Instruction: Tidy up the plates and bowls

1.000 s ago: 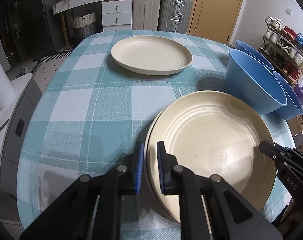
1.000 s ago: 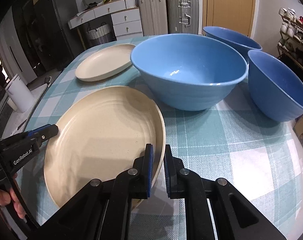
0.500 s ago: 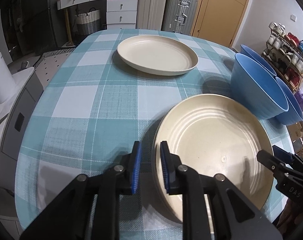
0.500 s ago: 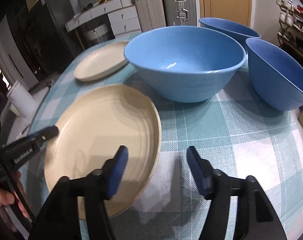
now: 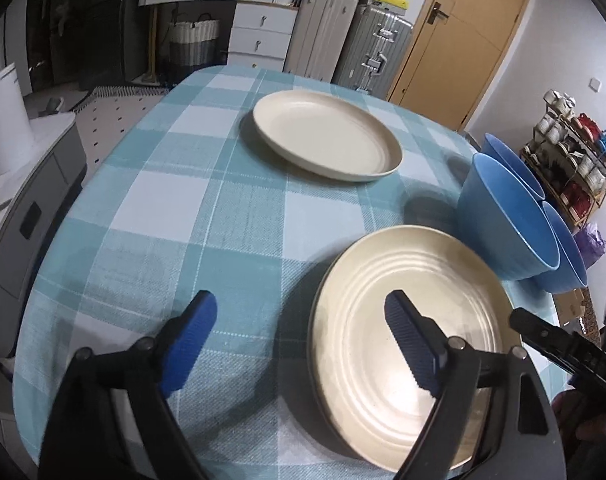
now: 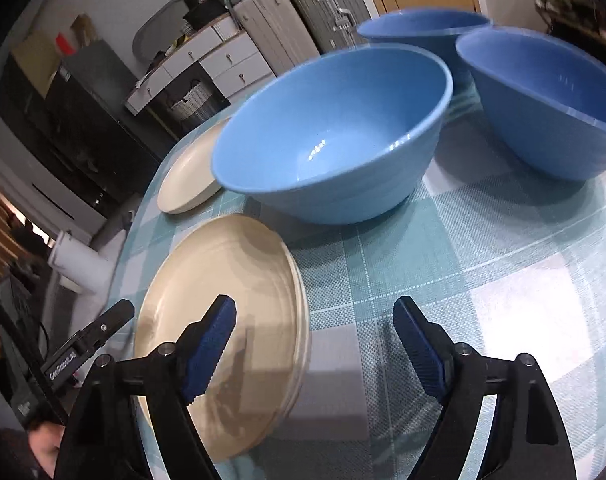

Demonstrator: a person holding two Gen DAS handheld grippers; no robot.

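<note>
Beside the stacked plates [image 6: 223, 320], three blue bowls [image 6: 335, 140] (clustered)

Left gripper [image 5: 301, 320] and right gripper [image 6: 315, 326] both hover with jaws spread wide.

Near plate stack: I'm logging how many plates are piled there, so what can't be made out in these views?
- Near plate stack: the count; both views show only thin, blurred rim edges.
- Its near edge: covered by the open left claw and open right claw.
- Far blue bowl: mostly hidden behind the two nearer bowls.
</note>
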